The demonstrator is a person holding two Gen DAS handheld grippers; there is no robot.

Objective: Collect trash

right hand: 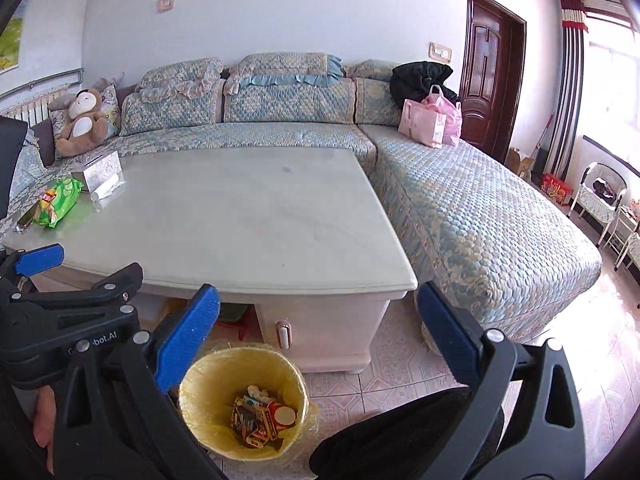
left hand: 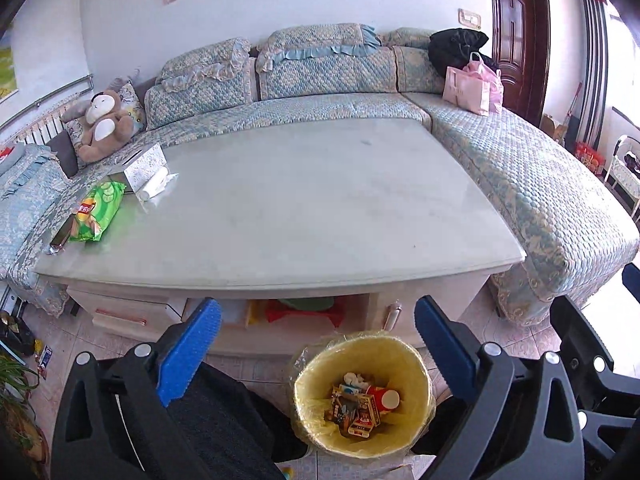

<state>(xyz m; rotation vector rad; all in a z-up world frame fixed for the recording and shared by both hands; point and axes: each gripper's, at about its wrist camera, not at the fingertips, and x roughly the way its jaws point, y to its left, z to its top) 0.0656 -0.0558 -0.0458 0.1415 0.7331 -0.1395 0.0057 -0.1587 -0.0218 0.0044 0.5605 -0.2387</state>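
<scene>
Here, largest first: the quilted sofa (left hand: pixel 520 168) wraps the pale table (left hand: pixel 304 208), whose top I read as nearly cleared; at its far left corner stand a tissue box (left hand: pixel 140 164), a green snack bag (left hand: pixel 98 212) and a dark phone-like slab (left hand: pixel 62 236), and whether the bag counts as trash I cannot tell. On the floor before the table sits the lined bin (left hand: pixel 362 396), holding cartons, a red cup and crumpled paper; so I judge collection largely done. My left gripper (left hand: pixel 316 344) and right gripper (right hand: pixel 316 340) hang above the bin, fingers wide apart, nothing between them. A dark trouser leg (left hand: pixel 224 420) crowds the bin's near side.
</scene>
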